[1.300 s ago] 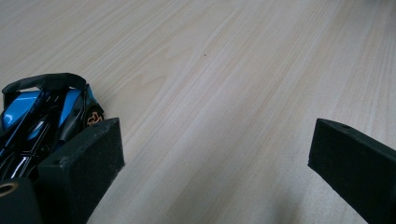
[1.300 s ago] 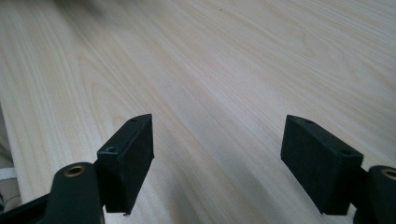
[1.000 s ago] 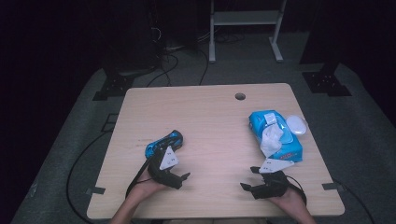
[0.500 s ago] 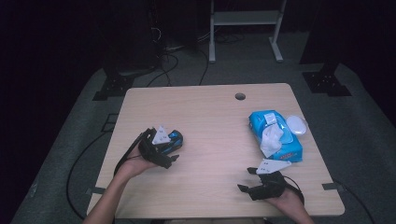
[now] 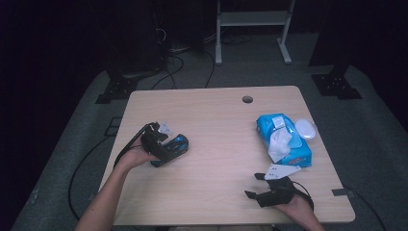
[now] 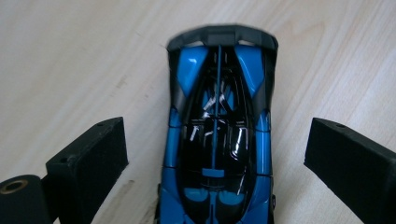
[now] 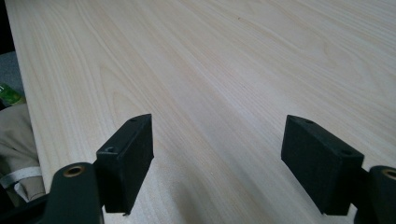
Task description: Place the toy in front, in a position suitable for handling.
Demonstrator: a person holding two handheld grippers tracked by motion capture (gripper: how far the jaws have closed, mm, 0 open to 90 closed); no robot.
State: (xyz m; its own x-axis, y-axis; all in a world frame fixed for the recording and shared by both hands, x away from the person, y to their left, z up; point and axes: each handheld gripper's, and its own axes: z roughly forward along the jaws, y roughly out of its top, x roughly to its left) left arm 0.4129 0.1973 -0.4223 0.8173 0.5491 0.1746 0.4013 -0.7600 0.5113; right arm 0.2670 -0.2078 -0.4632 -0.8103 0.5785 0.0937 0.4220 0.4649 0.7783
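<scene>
High view, worktop (image 5: 216, 144): pale wood grain, round hole near far edge, on grey carpet in a dark room.
High view, left claw (image 5: 163, 147): lowered over blue toy car (image 5: 174, 146) at worktop's left.
High view, wipes pack (image 5: 284, 139): at right, white lid (image 5: 305, 129) beside it.
High view, right claw (image 5: 262, 192): near front right edge.
Left gripper view, left claw (image 6: 215, 154): spread wide, straddling the car (image 6: 217, 140), apart from both sides.
Right gripper view, right claw (image 7: 217, 158): spread wide above bare wood.
</scene>
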